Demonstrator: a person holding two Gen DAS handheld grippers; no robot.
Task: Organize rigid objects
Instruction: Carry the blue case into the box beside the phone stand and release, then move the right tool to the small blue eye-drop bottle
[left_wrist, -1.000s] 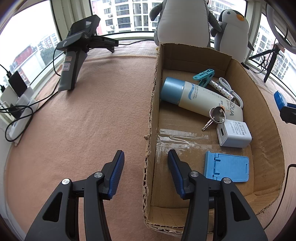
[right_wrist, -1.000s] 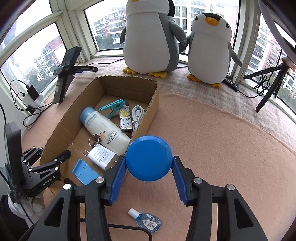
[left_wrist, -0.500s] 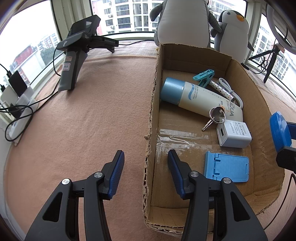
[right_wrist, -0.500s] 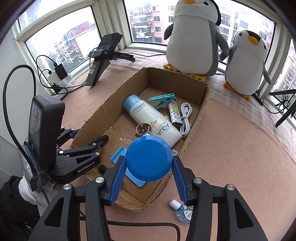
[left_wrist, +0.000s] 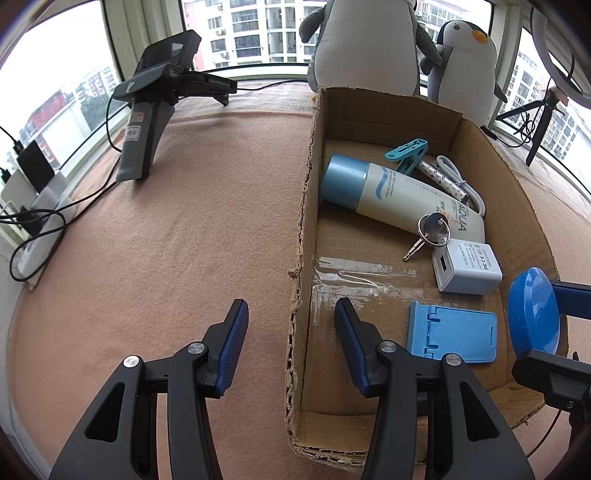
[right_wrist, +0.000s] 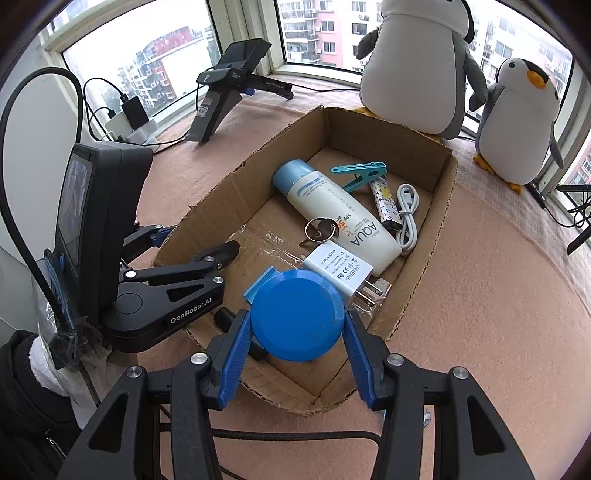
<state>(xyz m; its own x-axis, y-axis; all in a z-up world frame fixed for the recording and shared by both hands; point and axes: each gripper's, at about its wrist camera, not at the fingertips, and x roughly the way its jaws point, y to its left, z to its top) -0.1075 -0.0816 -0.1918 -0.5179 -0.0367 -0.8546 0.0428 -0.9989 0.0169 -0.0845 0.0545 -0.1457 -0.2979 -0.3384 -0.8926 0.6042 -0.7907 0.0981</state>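
R fingers (right_wrist: 236, 354) clamp blue disc (right_wrist: 297, 314), flat face up | L gripper (left_wrist: 291, 343) straddles box wall (left_wrist: 301, 258), apart

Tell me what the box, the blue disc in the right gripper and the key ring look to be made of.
Box: brown corrugated cardboard, matte; ragged fluted edges, clear tape on the floor.
Blue disc, clamped in the right gripper: probably moulded plastic, smooth with a dull sheen.
Key ring: likely metal, silvery and glinting.

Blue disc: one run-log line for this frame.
right claw: shut on blue disc | position: over near end of cardboard box | left claw: open, astride its wall | disc: not released
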